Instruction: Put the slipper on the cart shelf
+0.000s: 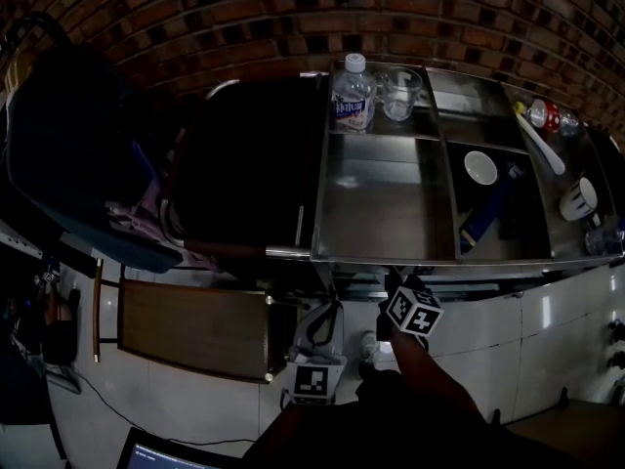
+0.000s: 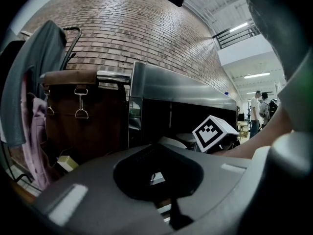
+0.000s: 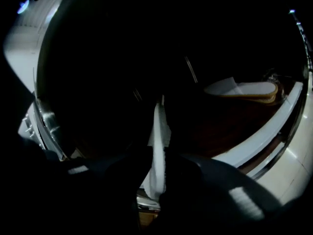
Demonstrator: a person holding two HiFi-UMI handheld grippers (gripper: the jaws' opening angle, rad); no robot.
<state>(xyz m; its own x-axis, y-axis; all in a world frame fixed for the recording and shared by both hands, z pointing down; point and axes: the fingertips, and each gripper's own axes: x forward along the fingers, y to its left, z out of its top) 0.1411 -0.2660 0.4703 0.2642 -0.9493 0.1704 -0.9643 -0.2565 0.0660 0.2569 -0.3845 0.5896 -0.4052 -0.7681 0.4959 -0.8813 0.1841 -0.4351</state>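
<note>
A dim brick wall is standing behind the steel cart, whose top is carrying bottles and cups. The right gripper is reaching low into the cart, its fingers pinching narrow on a white slipper. The slipper is standing on edge between them, its long axis running straight ahead from the fingertips. The brown shelf is lying just ahead of and below the fingers, toward their right. A second slipper is resting flat there, lying crosswise to the held one. The left gripper is hanging back outside the cart, its fingers drawn together on nothing visible, so the right is plainly the nearer. Setting down probably calls for laying the sole flat beside its mate.
</note>
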